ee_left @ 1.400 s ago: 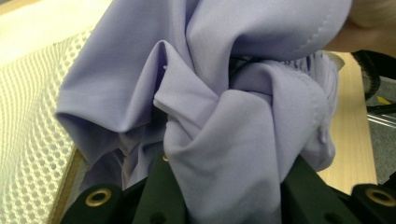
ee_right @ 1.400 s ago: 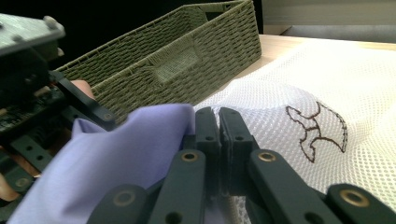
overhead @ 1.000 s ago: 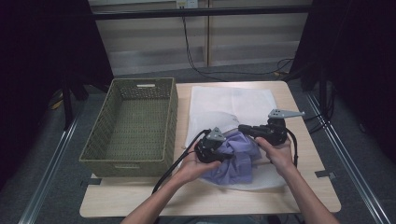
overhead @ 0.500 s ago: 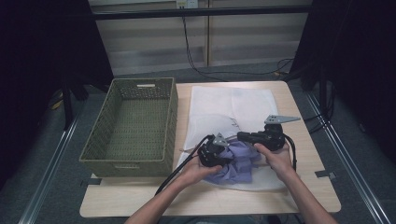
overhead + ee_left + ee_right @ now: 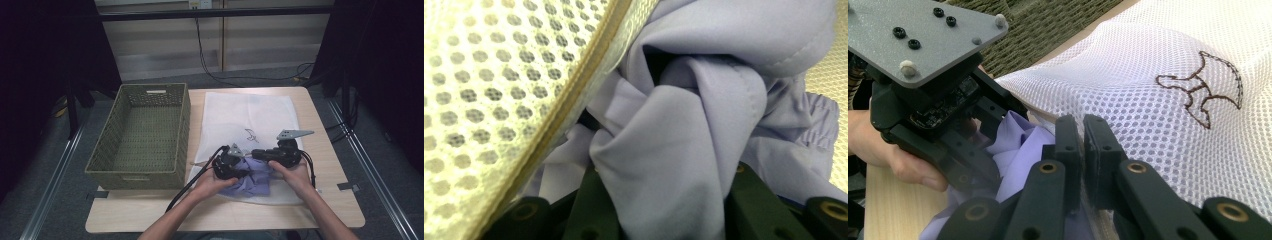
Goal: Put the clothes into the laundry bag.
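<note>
A white mesh bag [image 5: 250,112] lies flat on the table, and a lilac garment [image 5: 255,182] is bunched at its near opening. My left gripper [image 5: 234,169] is shut on a thick fold of the garment [image 5: 674,150], beside the bag's seamed mesh edge [image 5: 484,100]. My right gripper [image 5: 256,155] points left toward it. Its jaws [image 5: 1082,130] stand almost together, pinching the bag's mesh [image 5: 1158,60] at the opening, just above the garment [image 5: 1018,145]. The left gripper [image 5: 928,100] and the hand holding it sit close in front of the right one.
A green woven basket [image 5: 185,125] stands on the left half of the wooden table [image 5: 325,200], touching the bag's left side. A small brown bird [image 5: 1203,90] is stitched on the mesh. Black cables trail from both grippers toward the person.
Both hands have sunk a little toward the table and the person, carrying the garment and the bag's edge with them. Both grips look unchanged.
</note>
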Tool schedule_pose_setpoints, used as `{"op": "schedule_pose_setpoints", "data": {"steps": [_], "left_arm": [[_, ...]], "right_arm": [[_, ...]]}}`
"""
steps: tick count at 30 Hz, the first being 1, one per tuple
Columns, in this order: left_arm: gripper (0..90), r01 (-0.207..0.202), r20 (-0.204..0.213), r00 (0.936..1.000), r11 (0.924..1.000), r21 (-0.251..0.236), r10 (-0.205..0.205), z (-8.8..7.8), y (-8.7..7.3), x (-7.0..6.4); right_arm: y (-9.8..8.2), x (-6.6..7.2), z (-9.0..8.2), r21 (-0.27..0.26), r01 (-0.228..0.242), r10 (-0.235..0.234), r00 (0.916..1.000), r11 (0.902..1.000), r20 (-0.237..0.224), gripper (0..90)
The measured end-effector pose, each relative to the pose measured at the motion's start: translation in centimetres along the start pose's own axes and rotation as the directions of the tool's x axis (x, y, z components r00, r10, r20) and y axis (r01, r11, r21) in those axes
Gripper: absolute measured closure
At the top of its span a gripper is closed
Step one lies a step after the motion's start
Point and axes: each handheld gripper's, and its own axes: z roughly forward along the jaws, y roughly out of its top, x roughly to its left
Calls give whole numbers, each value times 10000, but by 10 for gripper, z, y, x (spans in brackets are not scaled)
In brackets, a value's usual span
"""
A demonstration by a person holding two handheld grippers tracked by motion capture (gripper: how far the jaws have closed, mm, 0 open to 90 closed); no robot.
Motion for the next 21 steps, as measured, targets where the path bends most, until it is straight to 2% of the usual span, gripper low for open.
{"op": "schedule_pose_setpoints", "data": {"steps": [6, 7, 10, 11, 13, 16, 18, 19, 20, 21], "left_arm": [[735, 59, -31, 10000, 10000, -72, -59, 1, 0, 0], [735, 171, -152, 9997, 9998, -98, -173, 1, -1, -1], [731, 256, -101, 9996, 9993, -255, -258, 1, -2, -2], [717, 333, 34, 9994, 9990, -310, -333, -1, -1, 0], [661, 365, 172, 9992, 9989, -287, -360, -4, -1, 1], [523, 411, 259, 9989, 9983, -410, -401, -9, 0, 0], [465, 281, 192, 9994, 9988, -405, -273, -19, 0, -3], [420, 314, 167, 9994, 9975, -632, -304, -29, 0, -5], [387, 314, 167, 9994, 9975, -632, -304, -29, 0, -5], [371, 429, 142, 9990, 9952, -877, -418, -41, -1, -6]], "right_arm": [[-12, 0, 5, 431, 95, -100, 9999, 9990, 115, 847], [-13, -1, 7, 486, 104, -110, 9999, 9988, 127, 847], [-14, -1, 7, 496, 80, -87, 9999, 9987, 135, 845], [-15, -3, 7, 461, 84, -91, 9998, 9989, 169, 841], [-15, -3, 5, 439, 69, -78, 9998, 9990, 200, 838], [-14, -3, 4, 363, 97, -107, 9996, 9993, 276, 837], [-13, -3, 2, 247, 86, -94, 9994, 9997, 322, 833], [-12, -3, 1, 168, 67, -73, 9993, 9998, 368, 828], [-11, -4, 0, 100, 75, -78, 9994, 9999, 338, 827], [-11, -3, -2, 43, 46, -48, 9992, 10000, 389, 827]]}}
